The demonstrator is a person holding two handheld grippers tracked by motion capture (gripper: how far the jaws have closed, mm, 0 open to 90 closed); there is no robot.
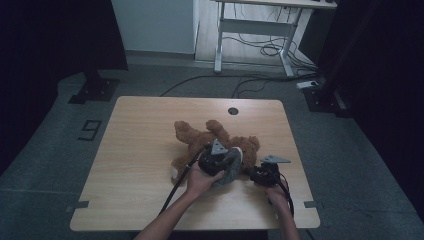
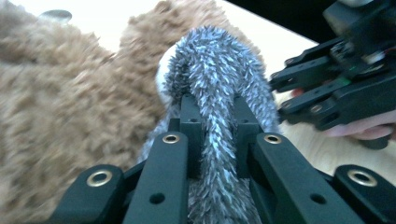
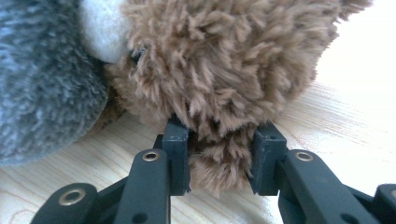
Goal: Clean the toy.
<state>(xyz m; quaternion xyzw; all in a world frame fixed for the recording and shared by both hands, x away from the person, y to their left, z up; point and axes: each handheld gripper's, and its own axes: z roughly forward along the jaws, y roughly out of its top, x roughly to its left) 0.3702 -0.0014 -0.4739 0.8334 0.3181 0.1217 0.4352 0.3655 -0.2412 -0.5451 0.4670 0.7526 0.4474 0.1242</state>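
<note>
While the left gripper [image 2: 212,140] is clamped on the grey fuzzy garment [image 2: 219,93] and the right gripper [image 3: 219,161] on the teddy bear [image 1: 200,140] mid-table [image 1: 140,115], slippage may be caused by hard pulling.

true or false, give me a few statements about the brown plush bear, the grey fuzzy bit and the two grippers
1. The left gripper is shut on a grey fuzzy plush piece. True.
2. The right gripper hangs open above the light wooden table. False: it is shut on a tuft of the brown plush bear, low over the table.
3. The bear lies on the table. True.
4. The two grippers are at opposite ends of the table. False: they are close together by the bear.
</note>
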